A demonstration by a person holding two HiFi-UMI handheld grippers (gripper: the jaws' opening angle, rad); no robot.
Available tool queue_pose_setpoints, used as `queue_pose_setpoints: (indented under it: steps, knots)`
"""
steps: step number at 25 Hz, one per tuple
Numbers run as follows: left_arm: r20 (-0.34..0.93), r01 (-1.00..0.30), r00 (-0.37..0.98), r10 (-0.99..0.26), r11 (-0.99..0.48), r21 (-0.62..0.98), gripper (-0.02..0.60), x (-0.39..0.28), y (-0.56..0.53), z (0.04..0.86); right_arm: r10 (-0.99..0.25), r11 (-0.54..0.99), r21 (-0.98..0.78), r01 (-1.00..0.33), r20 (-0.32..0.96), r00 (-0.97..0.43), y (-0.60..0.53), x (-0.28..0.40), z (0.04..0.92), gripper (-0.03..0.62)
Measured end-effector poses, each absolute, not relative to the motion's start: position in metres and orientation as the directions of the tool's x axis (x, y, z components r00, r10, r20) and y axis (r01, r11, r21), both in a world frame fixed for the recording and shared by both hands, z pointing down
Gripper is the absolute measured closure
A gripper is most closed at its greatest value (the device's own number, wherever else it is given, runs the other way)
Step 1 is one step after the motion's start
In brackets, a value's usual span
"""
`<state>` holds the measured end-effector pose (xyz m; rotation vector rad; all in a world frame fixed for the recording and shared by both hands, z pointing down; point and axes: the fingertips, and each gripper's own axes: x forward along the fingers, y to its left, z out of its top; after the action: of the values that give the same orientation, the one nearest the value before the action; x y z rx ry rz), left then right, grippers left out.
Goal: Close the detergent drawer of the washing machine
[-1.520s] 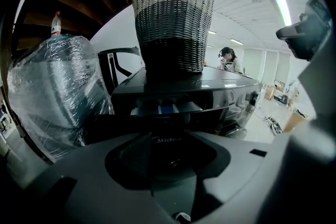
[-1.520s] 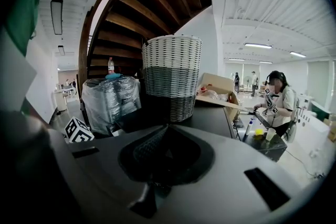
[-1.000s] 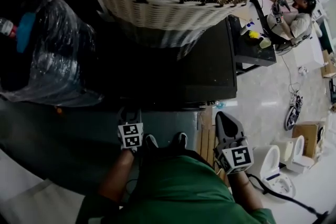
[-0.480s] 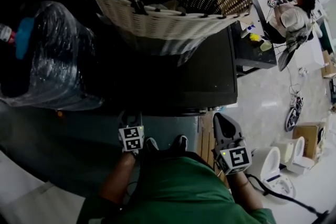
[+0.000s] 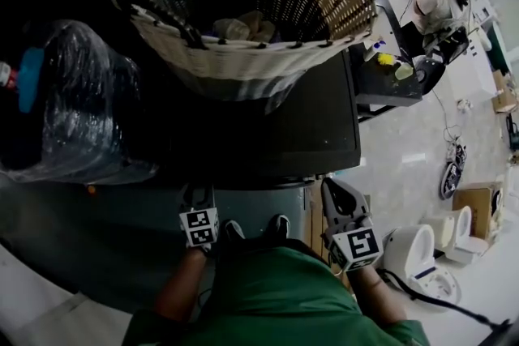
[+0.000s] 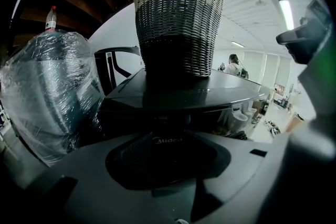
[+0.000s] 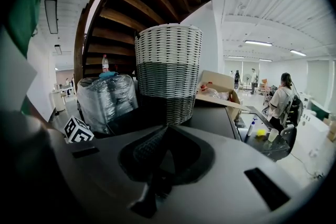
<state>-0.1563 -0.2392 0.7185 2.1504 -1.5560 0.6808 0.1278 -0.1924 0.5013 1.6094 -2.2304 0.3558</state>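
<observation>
**Washing machine.** In the head view, the washing machine [image 5: 312,121] is seen from above as a dark cabinet directly ahead of the operator. A woven basket [image 5: 268,65] is carried on its top, and pale crumpled items [image 5: 243,27] are contained in it. A film-wrapped bundle [image 5: 77,109] is placed just beside the machine on the left. A red-capped bottle [image 6: 51,17] is seen at the top of the bundle in the left gripper view.

**Left hand-held gripper.** The left hand-held gripper [image 5: 199,192] is held low at the machine front, with its marker cube [image 5: 199,227] toward the operator. In the left gripper view [image 6: 167,136] the jaws are shown pressed together, and nothing is pinched between them. Midea lettering [image 6: 168,139] on the dark front panel is seen right at the jaw tips. Contact with the panel cannot be confirmed.

**Detergent drawer.** The detergent drawer cannot be singled out on this dark front. Whether it is pushed in cannot be determined.

**Right hand-held gripper.** The right hand-held gripper [image 5: 331,189] is held near the right end of the machine front. In the right gripper view [image 7: 164,128] its jaws are closed to a point, and nothing is held.

**Surroundings.** A dark bench [image 5: 401,89] stands to the right of the machine, and a seated person [image 5: 438,8] is seen beyond it. White toilet bowls [image 5: 418,251] stand on the floor at the right.
</observation>
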Motion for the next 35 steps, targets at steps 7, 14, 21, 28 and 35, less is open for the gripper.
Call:
queue_pose_setpoints:
  steps: [7,14,21,28,35]
  knots:
    - [0.617,-0.954,0.259,-0.743,-0.298,0.042,0.390,-0.156,-0.243,0.719,-0.852,0.320,0.016,-0.947,0.442,-0.280,-0.195,0.132,0.501,0.572]
    - [0.612,-0.954,0.262,-0.746,-0.298,0.044,0.388,-0.154,-0.245,0.717,-0.846,0.343,0.009,-0.939,0.438,-0.304,-0.194,0.126,0.499,0.572]
    - [0.647,-0.947,0.289,-0.706,-0.311,0.083,0.396,-0.155,-0.241,0.716,-0.867,0.330,0.007,-0.944,0.396,-0.301,-0.184,0.132,0.484,0.572]
    - [0.660,-0.943,0.306,-0.686,-0.312,0.113,0.396,-0.162,-0.211,0.703,-0.914,0.270,0.037,-0.962,0.326,-0.244,-0.171,0.162,0.458,0.572]
    - [0.459,-0.945,0.327,-0.826,-0.291,0.149,0.411,-0.153,-0.205,0.595,-0.933,0.282,0.007,-0.959,0.234,-0.272,-0.146,0.159,0.435,0.572]
